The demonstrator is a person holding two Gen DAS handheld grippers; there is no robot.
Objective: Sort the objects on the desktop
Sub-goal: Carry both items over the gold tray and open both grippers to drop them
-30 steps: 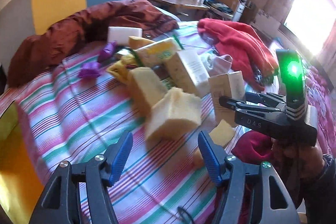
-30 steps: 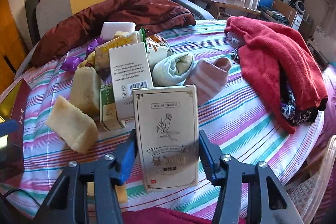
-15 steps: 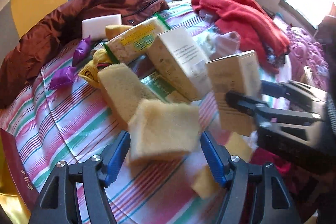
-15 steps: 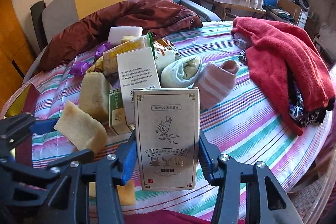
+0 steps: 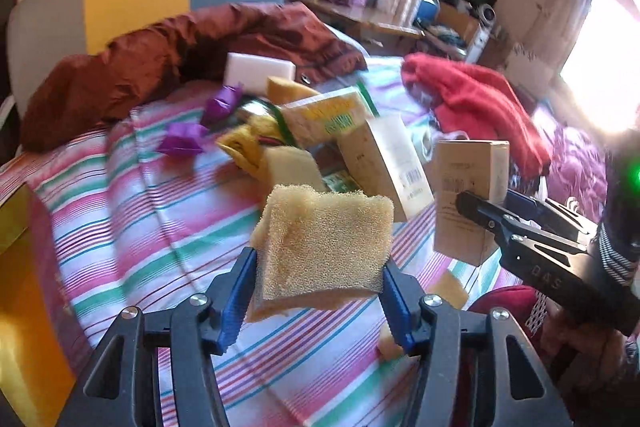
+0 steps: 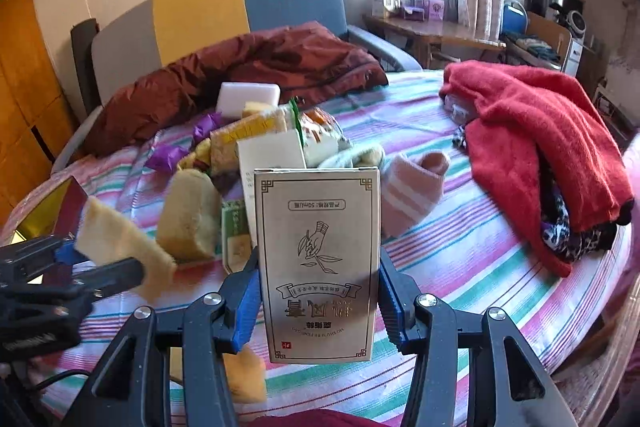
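We are clenching the left gripper (image 5: 318, 301) on a yellow sponge (image 5: 324, 247), blue pads pressing both its sides; it is sitting lifted off the striped cloth (image 5: 132, 227). We are clamping the right gripper (image 6: 316, 301) on a beige carton (image 6: 318, 263), printed face toward the camera, text upside down, also held up off the cloth. In the left wrist view the carton (image 5: 464, 199) is showing at 3 o'clock of the sponge, near but apart. In the right wrist view the sponge (image 6: 120, 247) is showing at 9 o'clock of the carton. The pile is lying at 12 o'clock beyond both: a second sponge (image 6: 188, 215), white box (image 6: 272, 151), yellow packet (image 5: 328, 115), purple wrappers (image 5: 184, 143), white block (image 6: 248, 98), pink sock (image 6: 412, 191). A red blanket (image 6: 532, 131) is lying at 2 o'clock, well apart. A maroon jacket (image 6: 248, 71) is lying at 11 o'clock.
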